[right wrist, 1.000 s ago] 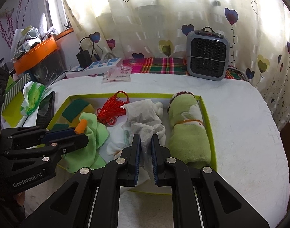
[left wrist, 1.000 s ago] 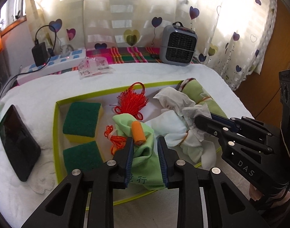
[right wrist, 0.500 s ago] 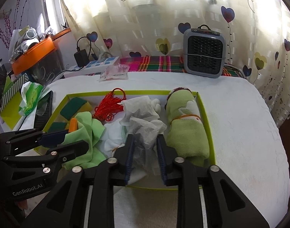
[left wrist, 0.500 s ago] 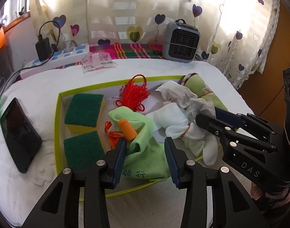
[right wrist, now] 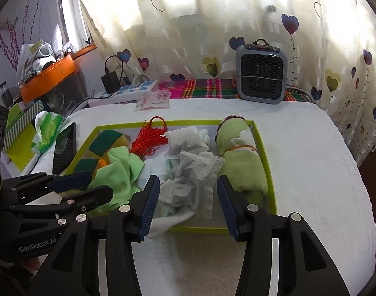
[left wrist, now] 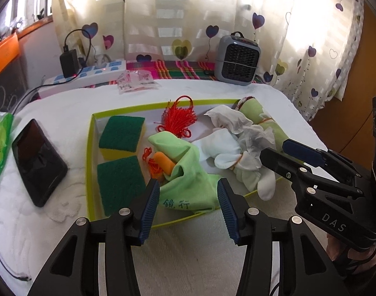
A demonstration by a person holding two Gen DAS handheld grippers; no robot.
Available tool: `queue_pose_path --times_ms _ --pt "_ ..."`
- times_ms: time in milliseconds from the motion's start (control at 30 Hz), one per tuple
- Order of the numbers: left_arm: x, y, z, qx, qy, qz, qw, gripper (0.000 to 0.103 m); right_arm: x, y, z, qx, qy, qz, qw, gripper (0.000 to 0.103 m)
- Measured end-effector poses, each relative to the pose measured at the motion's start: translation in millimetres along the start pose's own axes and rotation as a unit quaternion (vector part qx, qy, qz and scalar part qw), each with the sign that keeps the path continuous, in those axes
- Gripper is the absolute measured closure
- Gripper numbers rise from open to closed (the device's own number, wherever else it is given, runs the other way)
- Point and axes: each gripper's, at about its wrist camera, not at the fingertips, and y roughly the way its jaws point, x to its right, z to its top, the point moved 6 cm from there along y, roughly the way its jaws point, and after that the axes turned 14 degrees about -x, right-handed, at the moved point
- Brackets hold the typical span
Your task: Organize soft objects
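Left wrist view: your left hand-held gripper (left wrist: 188, 203) had just been opening, jaws apart around the green cloth (left wrist: 188, 172) in the tray (left wrist: 90, 148), pads clear. Right wrist view: your right hand-held gripper (right wrist: 188, 203) likewise spread around the white tissue (right wrist: 190, 170), gripping nothing.

Crumpled green cloth (left wrist: 188, 172), white socks (left wrist: 222, 153) inside green-rimmed tray (left wrist: 90, 148)

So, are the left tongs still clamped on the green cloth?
No: the left tongs have just been opening, and both pads stand clear of the green cloth, which lies in the tray.
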Motion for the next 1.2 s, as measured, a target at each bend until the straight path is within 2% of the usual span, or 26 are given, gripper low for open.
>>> queue_pose_path --times_ms 200,633,733,833,1067,1200 --pt "3.4 -12.1 -11.5 0.009 -0.001 0.005 0.9999 0.055 -5.9 -9.3 -9.5 0.005 -0.002 0.005 1.0 0.053" --pt "4.1 -22.2 -51.6 0.009 -0.01 0.053 0.9985 0.055 -10.6 -18.7 -42.3 -0.005 0.002 0.005 1.0 0.052" --pt "4.6 -15.5 -64.8 -0.005 -0.013 0.054 0.9984 0.055 -10.9 -15.8 -53.5 -0.017 0.002 0.003 1.0 0.051" --pt "4.5 -9.3 -75.7 -0.015 -0.015 0.061 0.9979 0.055 -12.1 -10.5 -64.5 -0.032 -0.007 -0.01 0.999 0.045" --pt "-1.2 4.3 -93.5 -0.035 -0.03 0.076 0.996 0.055 -12.8 -3.7 -83.2 -0.056 -0.012 -0.024 0.998 0.044" --pt "2.3 4.6 -97.8 -0.03 -0.025 0.088 0.9953 0.055 -11.7 2.2 -92.3 -0.07 -0.014 -0.035 0.997 0.044"
